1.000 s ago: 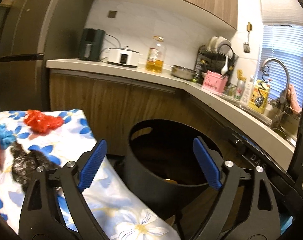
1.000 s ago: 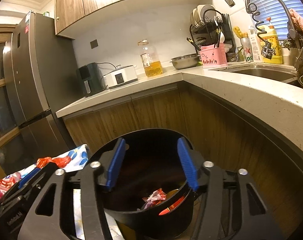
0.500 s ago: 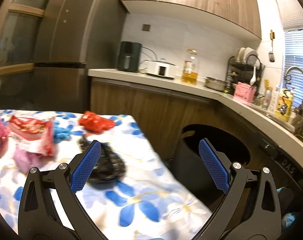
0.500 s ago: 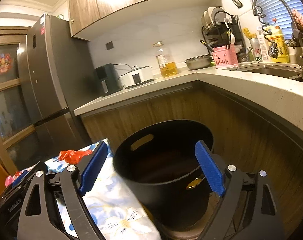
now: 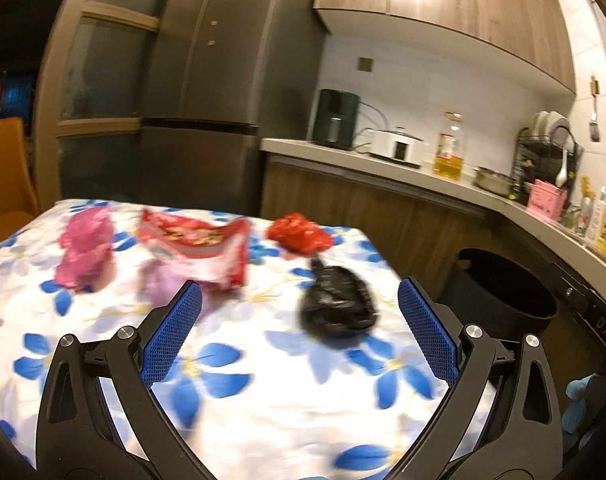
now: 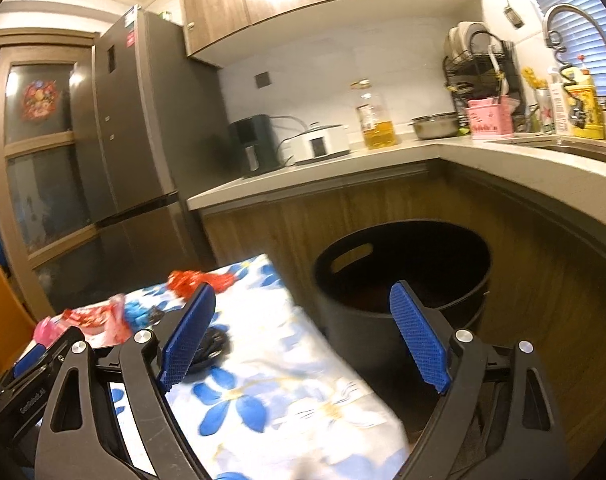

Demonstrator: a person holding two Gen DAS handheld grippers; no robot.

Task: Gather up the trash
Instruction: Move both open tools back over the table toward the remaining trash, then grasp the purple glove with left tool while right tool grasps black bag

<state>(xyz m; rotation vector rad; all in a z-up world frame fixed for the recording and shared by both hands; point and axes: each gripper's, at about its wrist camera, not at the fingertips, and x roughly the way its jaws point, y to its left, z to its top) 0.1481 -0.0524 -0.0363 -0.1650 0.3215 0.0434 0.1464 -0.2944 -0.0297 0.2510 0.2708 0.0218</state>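
Trash lies scattered on a tabletop [image 5: 263,392] covered by a white cloth with blue flowers. From the left wrist view, the left claw [image 5: 299,336] is spread wide with nothing between its blue pads [image 5: 171,336]; it hangs above the near part of the cloth. A crumpled black bag [image 5: 337,304] sits at about 1 o'clock from the claw's midpoint, between the line of the two pads and apart from both. A red crumpled wrapper [image 5: 299,236] lies just beyond the black bag at 12 o'clock. A red-and-white snack packet [image 5: 199,248] lies at 11 o'clock, a pale purple scrap [image 5: 161,284] touching its near edge, and a pink bag [image 5: 87,252] at 10 o'clock near the far left of the cloth. A black round bin [image 5: 507,292] stands on the floor at 2 o'clock, beside the tabletop's right edge and against the wooden cabinets.

From the right wrist view, the right claw [image 6: 303,340] is likewise wide open and holds nothing; it hangs over the cloth's right edge, with the bin [image 6: 403,276] at 1 o'clock. Contents of the bin cannot be made out.
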